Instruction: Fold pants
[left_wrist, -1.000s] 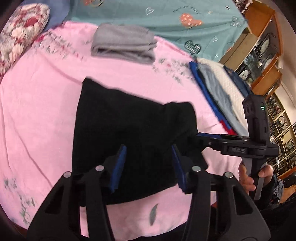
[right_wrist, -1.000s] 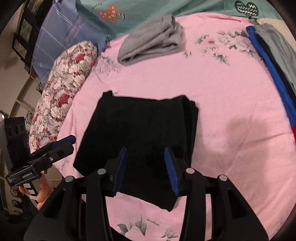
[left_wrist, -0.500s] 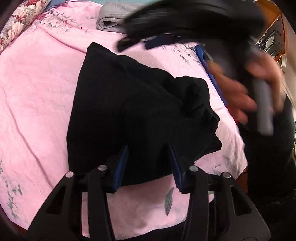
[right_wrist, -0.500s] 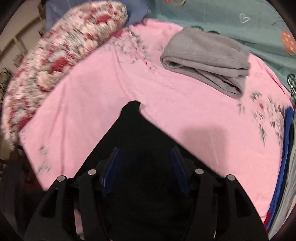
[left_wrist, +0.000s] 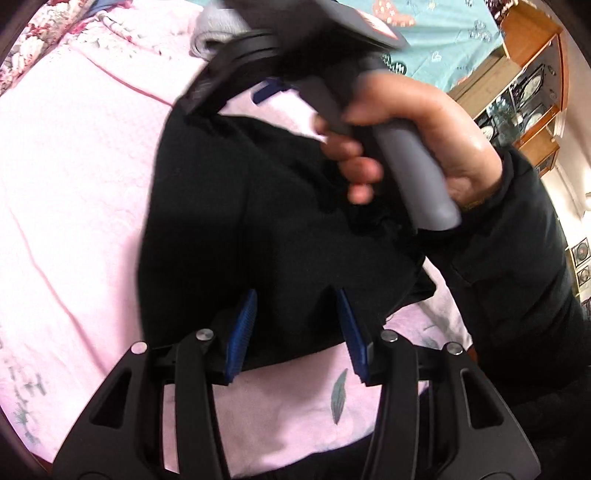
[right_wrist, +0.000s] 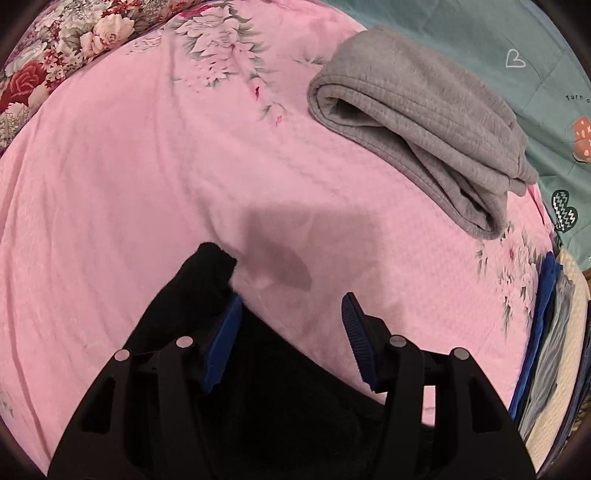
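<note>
Black pants lie folded on the pink bedsheet. My left gripper hovers open over their near edge, its blue pads apart with nothing pinched between them. A hand holds the right gripper's grey handle above the far side of the pants. In the right wrist view the right gripper is open and points steeply down at the sheet. The pants fill the bottom, and one black corner sticks up beside the left pad.
A folded grey garment lies further up the bed. A floral pillow is at the top left, a teal blanket behind. Several stacked clothes line the right edge. A wooden cabinet stands beyond the bed.
The right gripper swung from the pants' near right side across to their far corner, tipping downward, with its jaws wider. The left gripper stayed at the near edge.
</note>
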